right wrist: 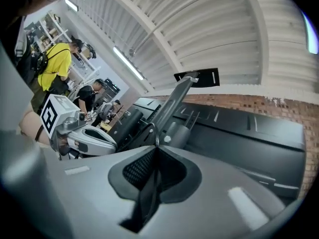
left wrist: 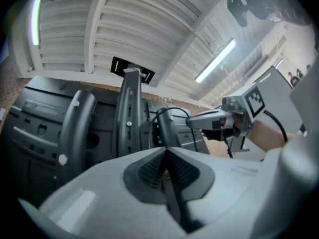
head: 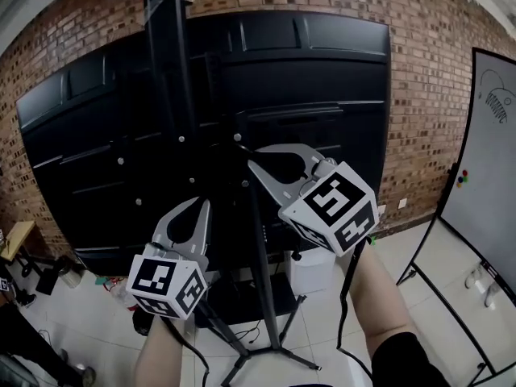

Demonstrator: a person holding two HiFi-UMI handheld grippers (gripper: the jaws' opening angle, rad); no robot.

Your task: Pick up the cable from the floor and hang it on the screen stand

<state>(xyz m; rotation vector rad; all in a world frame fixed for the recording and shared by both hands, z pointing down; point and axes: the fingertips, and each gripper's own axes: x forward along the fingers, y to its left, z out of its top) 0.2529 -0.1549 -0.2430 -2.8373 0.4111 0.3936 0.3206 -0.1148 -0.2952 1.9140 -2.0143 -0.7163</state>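
The back of a big black screen (head: 322,79) on its stand (head: 256,240) fills the head view. My right gripper (head: 251,158) is held up against the stand's upper part, shut on a thin black cable (right wrist: 151,129). The cable arcs out from the right gripper's tips (right wrist: 154,142) towards a black round bracket (right wrist: 175,133). In the left gripper view the cable (left wrist: 175,108) loops over that bracket (left wrist: 164,126) to the right gripper (left wrist: 199,121). My left gripper (head: 201,205) points up lower left of it, jaws shut (left wrist: 164,153), nothing seen between them.
A whiteboard on a frame (head: 492,160) stands at the right. The stand's legs (head: 274,349) spread over the tiled floor, with a white box (head: 310,272) by them and clutter (head: 48,272) at the left. People (right wrist: 55,63) stand far off.
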